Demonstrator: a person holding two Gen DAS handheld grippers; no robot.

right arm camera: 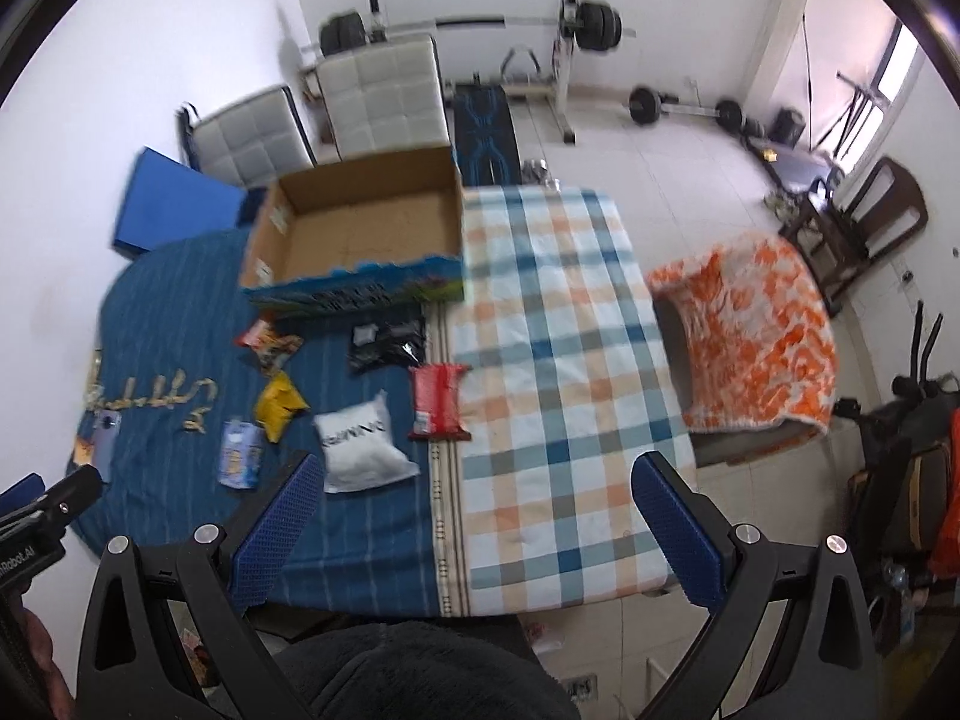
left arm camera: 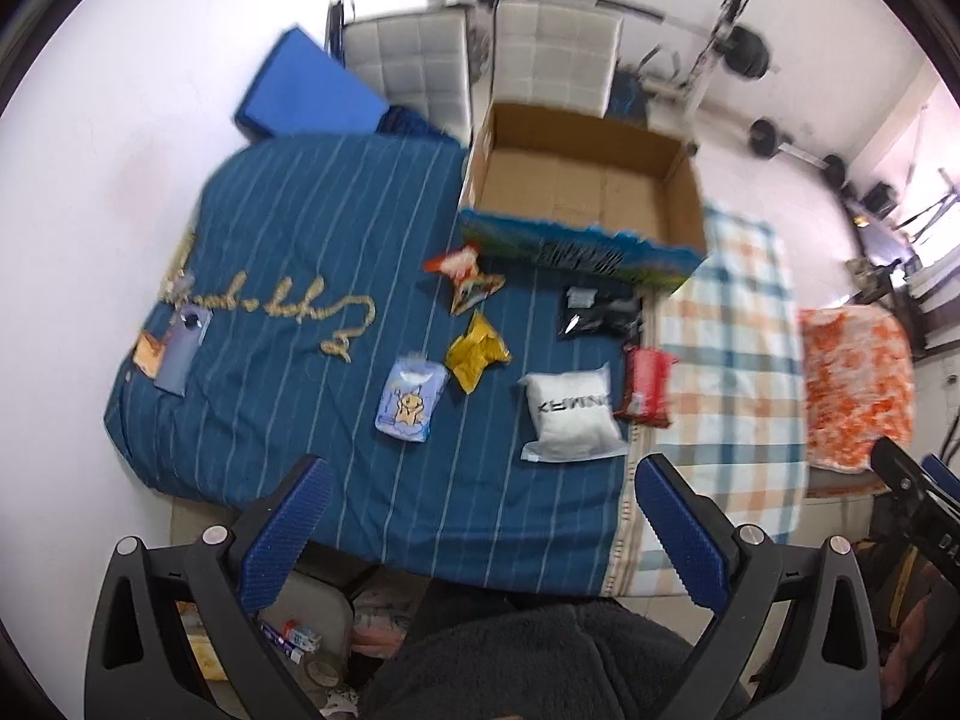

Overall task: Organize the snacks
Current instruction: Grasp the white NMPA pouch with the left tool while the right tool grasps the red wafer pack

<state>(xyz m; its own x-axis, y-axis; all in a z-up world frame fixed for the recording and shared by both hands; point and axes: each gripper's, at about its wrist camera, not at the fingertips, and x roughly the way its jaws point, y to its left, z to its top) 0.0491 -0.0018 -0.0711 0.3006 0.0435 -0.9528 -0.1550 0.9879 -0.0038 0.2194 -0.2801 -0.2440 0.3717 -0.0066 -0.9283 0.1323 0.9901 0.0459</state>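
Several snack packs lie on the blue striped cloth (left arm camera: 312, 228): a white pouch (left arm camera: 573, 414) (right arm camera: 360, 444), a red pack (left arm camera: 647, 385) (right arm camera: 439, 399), a black pack (left arm camera: 600, 313) (right arm camera: 389, 341), a yellow bag (left arm camera: 477, 351) (right arm camera: 278, 405), a light-blue pouch (left arm camera: 411, 399) (right arm camera: 241, 455) and an orange-red bag (left arm camera: 465, 276) (right arm camera: 270, 343). Behind them stands an empty open cardboard box (left arm camera: 585, 192) (right arm camera: 366, 228). My left gripper (left arm camera: 480, 480) hangs open above the near cloth edge. My right gripper (right arm camera: 477, 480) hangs open over the checked cloth (right arm camera: 558, 396).
A phone (left arm camera: 183, 351) lies at the cloth's left end. An orange-patterned cloth (right arm camera: 756, 330) covers a stool on the right. White padded chairs (right arm camera: 384, 99), a blue pad (left arm camera: 306, 90) and weight equipment (right arm camera: 576, 18) stand behind. A person's dark fleece garment (left arm camera: 528, 660) fills the bottom.
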